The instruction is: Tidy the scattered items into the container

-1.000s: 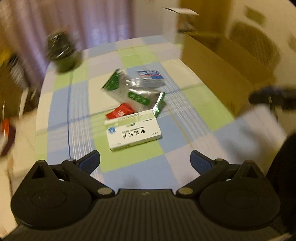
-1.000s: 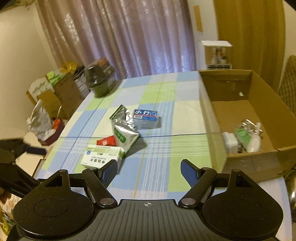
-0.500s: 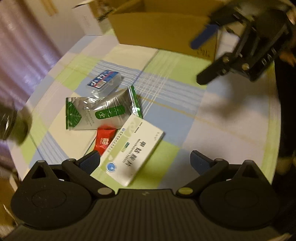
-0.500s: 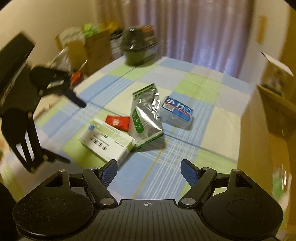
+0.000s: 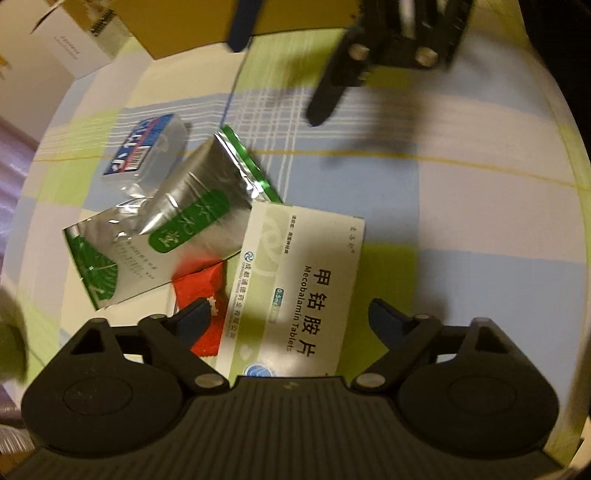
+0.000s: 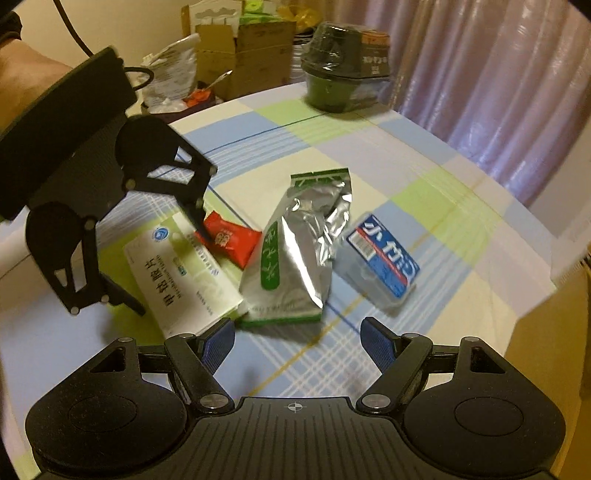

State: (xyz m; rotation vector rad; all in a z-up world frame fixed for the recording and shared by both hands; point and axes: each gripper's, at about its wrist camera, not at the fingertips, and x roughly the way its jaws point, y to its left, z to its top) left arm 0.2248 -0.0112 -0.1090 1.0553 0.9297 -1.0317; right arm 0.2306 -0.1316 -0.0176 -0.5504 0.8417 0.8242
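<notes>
- The left gripper (image 5: 286,315) hangs low over the white tablet box (image 5: 295,291), its jaws spread wide with the box between them; the blue pads (image 5: 194,319) touch nothing; seen from the right wrist, the same gripper (image 6: 168,271) straddles the box (image 6: 181,277) from above.
- The right gripper (image 6: 297,338) is also spread wide and holds nothing; it points at the silver-and-green pouch (image 6: 295,254), which lies just ahead of its fingertips.
- The scattered items sit together near the middle of the checked tablecloth (image 6: 424,192); the red sachet (image 6: 229,238) is tucked between box and pouch, partly under both; the clear case with a blue label (image 6: 380,258) lies just beside the pouch, on the side away from the box.
- The cardboard container (image 5: 236,22) stands on the table beyond the items in the left wrist view; only its outer wall shows, blurred.
- A dark lidded bowl (image 6: 345,66) rests at the table's far edge, well apart from the cluster.
</notes>
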